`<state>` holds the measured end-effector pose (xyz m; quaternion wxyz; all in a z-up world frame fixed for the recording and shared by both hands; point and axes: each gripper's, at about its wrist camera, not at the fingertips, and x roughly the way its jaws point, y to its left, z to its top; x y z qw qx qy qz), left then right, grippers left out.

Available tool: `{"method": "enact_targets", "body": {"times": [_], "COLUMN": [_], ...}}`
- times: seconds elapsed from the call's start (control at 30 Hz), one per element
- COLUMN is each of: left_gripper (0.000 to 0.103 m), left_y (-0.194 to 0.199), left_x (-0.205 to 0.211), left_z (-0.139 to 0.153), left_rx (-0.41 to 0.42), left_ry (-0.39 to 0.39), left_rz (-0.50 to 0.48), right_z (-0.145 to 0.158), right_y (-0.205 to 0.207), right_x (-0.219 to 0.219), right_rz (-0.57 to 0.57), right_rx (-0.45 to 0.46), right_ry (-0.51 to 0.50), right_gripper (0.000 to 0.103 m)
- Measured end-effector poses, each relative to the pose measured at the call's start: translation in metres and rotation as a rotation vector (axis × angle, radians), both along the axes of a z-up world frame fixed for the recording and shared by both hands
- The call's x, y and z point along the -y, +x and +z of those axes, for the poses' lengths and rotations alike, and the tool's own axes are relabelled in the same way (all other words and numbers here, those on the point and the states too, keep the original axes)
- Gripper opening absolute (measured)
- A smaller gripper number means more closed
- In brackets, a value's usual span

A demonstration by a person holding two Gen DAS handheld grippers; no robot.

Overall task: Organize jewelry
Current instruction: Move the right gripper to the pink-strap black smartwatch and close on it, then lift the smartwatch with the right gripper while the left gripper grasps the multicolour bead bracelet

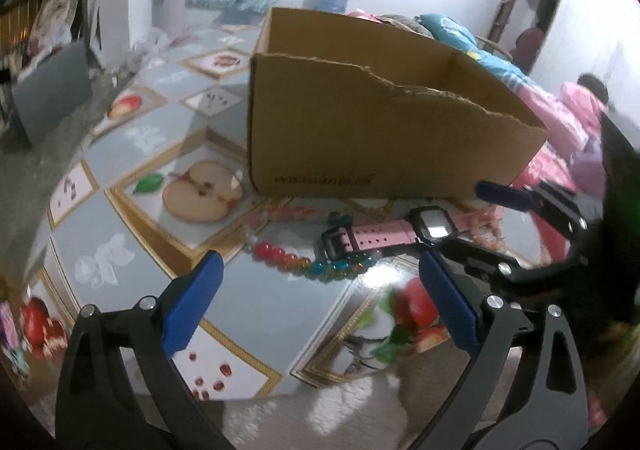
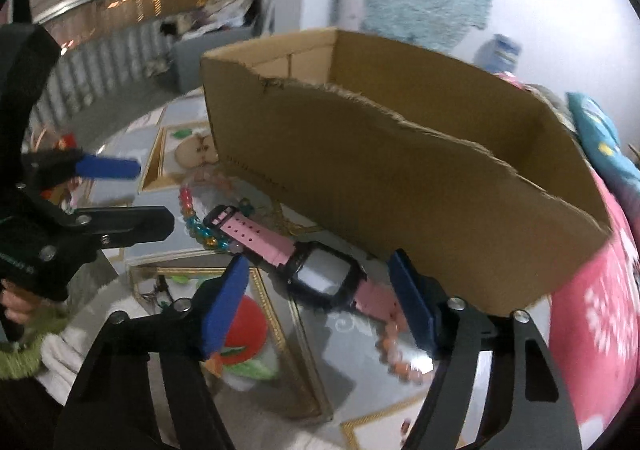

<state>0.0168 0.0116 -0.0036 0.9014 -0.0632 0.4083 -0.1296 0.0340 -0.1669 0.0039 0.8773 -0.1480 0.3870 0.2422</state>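
Note:
A black-faced watch with a pink strap (image 2: 320,276) lies flat on the table in front of an open cardboard box (image 2: 400,190). My right gripper (image 2: 320,262) hangs over it, open, with its blue pads on either side of the watch face and clear of it. A multicoloured bead bracelet (image 1: 312,266) lies left of the watch (image 1: 400,234), just ahead of my open left gripper (image 1: 320,262), which holds nothing. A peach bead bracelet (image 2: 396,358) and a thin gold chain (image 2: 292,222) lie by the watch. The right gripper (image 1: 466,216) reaches in from the right.
A glossy fruit-print tablecloth (image 1: 120,262) covers the table, whose near edge runs just below both grippers. A pink cloth (image 2: 592,310) lies right of the box. A grey case (image 1: 52,90) stands far left. A hand (image 2: 16,306) in a green fuzzy sleeve holds the left gripper (image 2: 154,196).

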Motion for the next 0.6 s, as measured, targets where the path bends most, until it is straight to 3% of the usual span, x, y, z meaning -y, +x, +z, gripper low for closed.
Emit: {"method": "enact_targets", "body": {"times": [0.1, 0.23, 0.3, 0.47, 0.5, 0.6], "left_gripper": [0.094, 0.094, 0.094, 0.094, 0.094, 0.086], "left_y": [-0.002, -0.006, -0.009, -0.015, -0.018, -0.018], "left_x": [0.007, 0.018, 0.023, 0.04, 0.044, 0.054], "left_z": [0.001, 0.002, 0.003, 0.011, 0.013, 0.016], "left_rx": [0.041, 0.084, 0.112, 0.184, 0.196, 0.215], "left_ry": [0.033, 0.091, 0.123, 0.186, 0.192, 0.232], "left_rz": [-0.02, -0.076, -0.1, -0.161, -0.171, -0.215], "right_z": [-0.008, -0.015, -0.019, -0.017, -0.014, -0.011], "right_y": [0.008, 0.013, 0.014, 0.016, 0.016, 0.02], "right_x": [-0.003, -0.007, -0.006, -0.001, 0.002, 0.005], "right_rz": [0.055, 0.118, 0.138, 0.164, 0.178, 0.185], "right_rx": [-0.03, -0.056, -0.075, -0.078, -0.084, -0.108], "right_ry": [-0.041, -0.104, -0.122, -0.101, -0.072, -0.041], "right_gripper": [0.058, 0.057, 0.048, 0.046, 0.035, 0.028]}}
